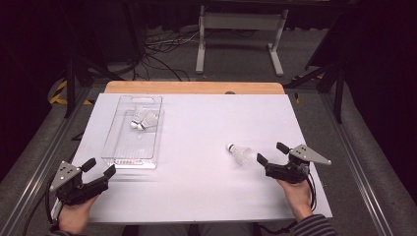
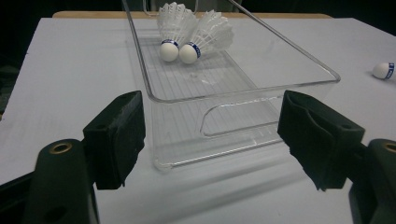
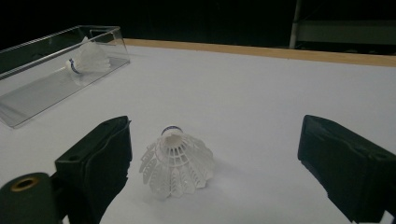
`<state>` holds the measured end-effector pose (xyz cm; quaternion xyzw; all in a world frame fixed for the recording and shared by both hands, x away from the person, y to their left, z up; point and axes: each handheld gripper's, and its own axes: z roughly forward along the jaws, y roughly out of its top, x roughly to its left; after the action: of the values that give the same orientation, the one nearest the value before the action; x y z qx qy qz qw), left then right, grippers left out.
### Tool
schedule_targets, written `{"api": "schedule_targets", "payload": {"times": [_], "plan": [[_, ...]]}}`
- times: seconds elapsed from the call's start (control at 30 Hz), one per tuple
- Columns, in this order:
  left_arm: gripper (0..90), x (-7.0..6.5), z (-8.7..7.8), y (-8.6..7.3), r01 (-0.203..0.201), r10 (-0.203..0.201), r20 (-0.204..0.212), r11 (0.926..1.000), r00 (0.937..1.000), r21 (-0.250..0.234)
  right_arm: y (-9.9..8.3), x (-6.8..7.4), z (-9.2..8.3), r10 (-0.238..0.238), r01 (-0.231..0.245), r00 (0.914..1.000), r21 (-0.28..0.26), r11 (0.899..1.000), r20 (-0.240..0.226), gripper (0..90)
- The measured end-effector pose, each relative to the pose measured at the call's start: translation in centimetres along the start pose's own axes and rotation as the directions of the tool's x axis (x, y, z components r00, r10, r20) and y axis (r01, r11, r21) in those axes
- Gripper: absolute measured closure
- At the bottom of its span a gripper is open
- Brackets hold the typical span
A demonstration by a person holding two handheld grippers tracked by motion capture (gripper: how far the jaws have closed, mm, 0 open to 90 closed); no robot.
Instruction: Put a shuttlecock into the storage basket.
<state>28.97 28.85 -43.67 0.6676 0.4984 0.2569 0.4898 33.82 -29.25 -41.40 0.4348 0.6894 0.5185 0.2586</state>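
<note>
A clear plastic tray [image 1: 147, 164] lies on the left half of the white table, with two white shuttlecocks [image 1: 144, 119] at its far end. Both show in the left gripper view as shuttlecocks [image 2: 194, 31] inside the tray [image 2: 243, 88]. My left gripper [image 1: 100, 171] is open near the tray's front left corner. A third shuttlecock [image 1: 239, 152] lies on its side on the table at the right. My right gripper [image 1: 272, 153] is open just right of it. In the right gripper view that shuttlecock [image 3: 176, 163] lies close to the left jaw, skirt toward the camera.
The white sheet [image 1: 206, 123] covers most of a wooden table whose far edge [image 1: 194, 87] shows. Beyond it are a grey floor, cables and a white stand [image 1: 241, 37]. Dark frame rails run along both sides.
</note>
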Motion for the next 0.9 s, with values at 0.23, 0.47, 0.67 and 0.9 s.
{"api": "schedule_targets", "payload": {"times": [0.23,0.47,0.67,0.9], "plan": [[24.2,0.1,0.0,0.0,0.000,0.000,0.001,1.0000,1.0000,0.005,0.6,0.1,1.0,-0.006,0.006,1.0000,0.000,1.000,-0.008,10.4],[24.3,-0.1,0.1,0.1,-0.006,0.006,0.005,1.0000,1.0000,0.005,1.1,0.3,2.0,-0.013,0.013,0.9998,-0.009,1.000,-0.012,9.6],[24.3,0.0,0.2,0.1,-0.003,0.003,0.003,1.0000,1.0000,0.006,1.8,0.3,3.1,-0.008,0.008,0.9997,-0.014,1.000,-0.021,9.3],[24.3,0.0,0.2,0.1,0.000,0.000,0.002,1.0000,1.0000,0.003,2.5,0.4,4.3,-0.010,0.009,0.9996,-0.012,1.000,-0.027,9.1]]}}
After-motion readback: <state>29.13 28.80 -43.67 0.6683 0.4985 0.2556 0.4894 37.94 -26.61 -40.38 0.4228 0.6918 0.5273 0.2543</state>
